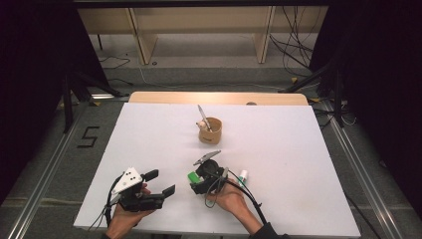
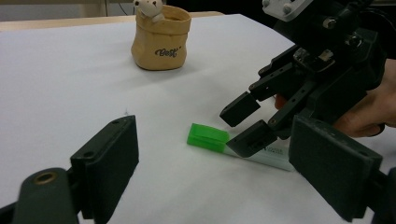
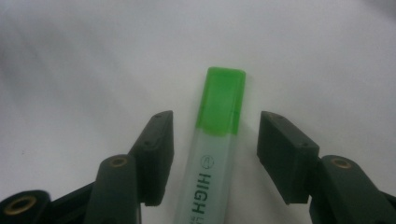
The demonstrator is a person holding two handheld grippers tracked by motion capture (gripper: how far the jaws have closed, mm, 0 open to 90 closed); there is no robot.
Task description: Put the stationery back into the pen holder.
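A highlighter (image 3: 220, 100) with a green cap and a pale body lies flat on the white table (image 1: 149, 129). My right gripper (image 3: 218, 135) is open and straddles it just behind the cap, with a gap on each side of the pen. In the left gripper view the same highlighter (image 2: 208, 136) lies under the right gripper (image 2: 245, 125), whose lower fingertip is down by the pen's body. My left gripper (image 1: 160, 182) is open and holds nothing, a short way left of the highlighter (image 1: 192, 177). Its own jaws (image 2: 219, 168) frame the scene.
A tan pouch-shaped pen holder (image 1: 210, 130) stands mid-table with a pen and a small bear figure (image 2: 148, 8) in it. A second white marker with a green tip (image 1: 243, 175) lies right of my right hand. Shelving and cables sit beyond the far edge.
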